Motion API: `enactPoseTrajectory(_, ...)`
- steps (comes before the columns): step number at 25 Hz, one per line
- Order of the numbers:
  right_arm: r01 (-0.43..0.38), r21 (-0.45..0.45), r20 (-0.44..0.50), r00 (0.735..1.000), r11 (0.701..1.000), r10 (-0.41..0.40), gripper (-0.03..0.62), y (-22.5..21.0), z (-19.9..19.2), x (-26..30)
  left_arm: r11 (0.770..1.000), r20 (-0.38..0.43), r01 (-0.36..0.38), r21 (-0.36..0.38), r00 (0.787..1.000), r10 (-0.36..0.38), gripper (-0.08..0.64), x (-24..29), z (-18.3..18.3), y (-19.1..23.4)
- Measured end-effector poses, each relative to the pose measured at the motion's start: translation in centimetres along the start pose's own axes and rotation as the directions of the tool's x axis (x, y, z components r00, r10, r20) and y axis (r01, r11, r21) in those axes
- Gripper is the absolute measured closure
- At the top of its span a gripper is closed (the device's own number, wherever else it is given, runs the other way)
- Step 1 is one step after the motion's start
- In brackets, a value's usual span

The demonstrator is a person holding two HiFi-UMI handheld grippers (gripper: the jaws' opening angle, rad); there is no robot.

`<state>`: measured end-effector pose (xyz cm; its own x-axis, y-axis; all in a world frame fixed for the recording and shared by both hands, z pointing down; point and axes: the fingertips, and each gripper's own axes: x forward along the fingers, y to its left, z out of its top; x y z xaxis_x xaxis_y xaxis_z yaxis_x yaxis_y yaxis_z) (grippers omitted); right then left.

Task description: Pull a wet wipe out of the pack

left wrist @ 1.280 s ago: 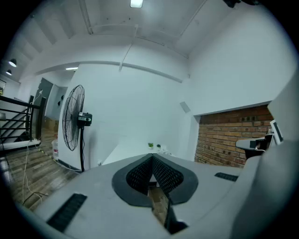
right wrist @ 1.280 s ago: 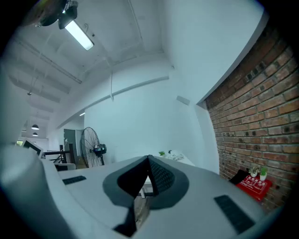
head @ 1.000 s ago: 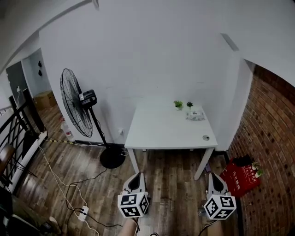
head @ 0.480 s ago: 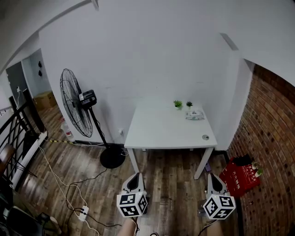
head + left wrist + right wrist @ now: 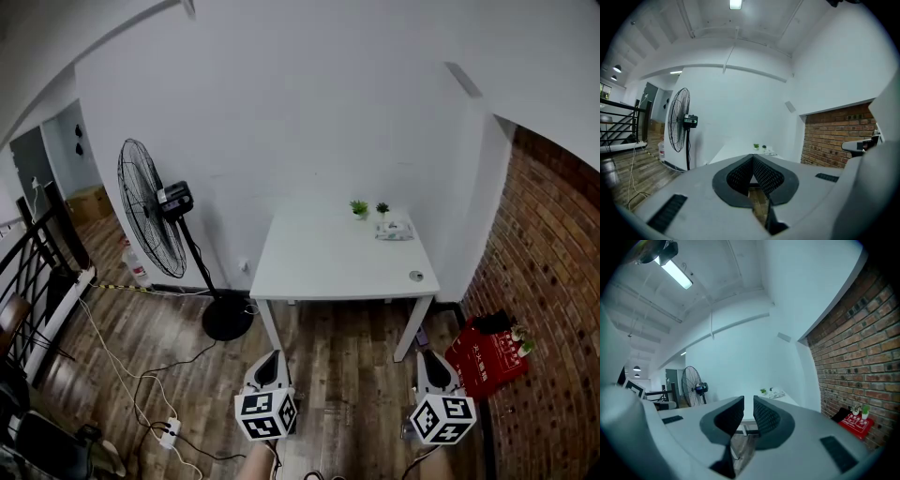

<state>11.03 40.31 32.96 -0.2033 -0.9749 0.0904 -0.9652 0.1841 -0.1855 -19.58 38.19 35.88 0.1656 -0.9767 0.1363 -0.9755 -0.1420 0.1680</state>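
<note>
Both grippers have dipped slightly since a second ago. Your left gripper [image 5: 267, 364], tips touching, and right gripper [image 5: 427, 361], narrowly apart, hold nothing. You carry them low, likely because the wipe pack [image 5: 395, 230] lies well ahead, far right on the table [image 5: 328, 272].

Head view looks steeply down from afar; both gripper views face the same distant table [image 5: 328, 264].
</note>
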Motion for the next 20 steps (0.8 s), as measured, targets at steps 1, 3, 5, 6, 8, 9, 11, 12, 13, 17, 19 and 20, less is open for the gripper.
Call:
enactPoseTrajectory(1, -0.001, -0.003, 0.001, 1.000, 1.000, 0.001, 0.528, -0.1, 0.0, 0.1, 1.000, -0.001, -0.003, 0.001, 1.000, 0.003, 0.560, 0.1, 0.0, 0.0)
enactPoseTrajectory(3, -0.006, -0.009, 0.002, 1.000, 1.000, 0.007, 0.516, -0.3, 0.1, 0.3, 1.000, -0.001, -0.006, 0.001, 1.000, 0.006, 0.558, 0.4, -0.1, -0.1)
enactPoseTrajectory(5, -0.015, -0.013, 0.002, 1.000, 1.000, 0.015, 0.502, -0.4, 0.2, 0.6, 1.000, -0.001, -0.008, 0.005, 1.000, 0.008, 0.560, 0.7, -0.1, -0.3)
enactPoseTrajectory(6, -0.018, -0.013, 0.003, 1.000, 1.000, 0.018, 0.502, -0.4, 0.3, 0.7, 1.000, -0.001, -0.009, 0.008, 1.000, 0.009, 0.560, 0.8, 0.0, -0.4)
enactPoseTrajectory(8, -0.023, -0.013, 0.005, 1.000, 1.000, 0.023, 0.501, -0.6, 0.5, 0.9, 1.000, -0.001, -0.011, 0.012, 1.000, 0.011, 0.560, 1.1, 0.1, -0.6)
enactPoseTrajectory(9, -0.026, -0.013, 0.004, 1.000, 1.000, 0.026, 0.499, -0.7, 0.6, 1.1, 1.000, -0.001, -0.011, 0.014, 1.000, 0.011, 0.560, 1.2, 0.1, -0.7)
enactPoseTrajectory(11, -0.035, -0.014, -0.002, 0.999, 0.999, 0.035, 0.493, -0.9, 0.6, 1.4, 1.000, -0.002, -0.013, 0.016, 1.000, 0.013, 0.560, 1.6, 0.2, -1.0)
enactPoseTrajectory(12, -0.041, -0.014, -0.006, 0.999, 0.999, 0.041, 0.491, -1.0, 0.6, 1.6, 1.000, -0.003, -0.014, 0.017, 1.000, 0.014, 0.560, 1.8, 0.1, -1.1)
enactPoseTrajectory(13, -0.046, -0.013, -0.012, 0.999, 0.999, 0.046, 0.490, -1.1, 0.5, 1.7, 1.000, -0.004, -0.014, 0.017, 1.000, 0.014, 0.560, 2.0, 0.0, -1.2)
enactPoseTrajectory(17, -0.048, 0.003, -0.033, 0.998, 0.999, 0.048, 0.488, -1.8, -0.3, 2.5, 1.000, -0.024, -0.015, 0.007, 1.000, 0.015, 0.560, 3.0, -1.0, -1.4)
enactPoseTrajectory(19, -0.044, 0.009, -0.042, 0.998, 0.999, 0.044, 0.487, -2.0, -0.7, 3.1, 1.000, -0.034, -0.014, 0.003, 0.999, 0.014, 0.560, 3.8, -1.3, -1.3)
enactPoseTrajectory(20, -0.041, 0.008, -0.046, 0.998, 0.999, 0.041, 0.487, -2.1, -0.9, 3.5, 1.000, -0.036, -0.014, 0.002, 0.999, 0.014, 0.560, 4.2, -1.4, -1.1)
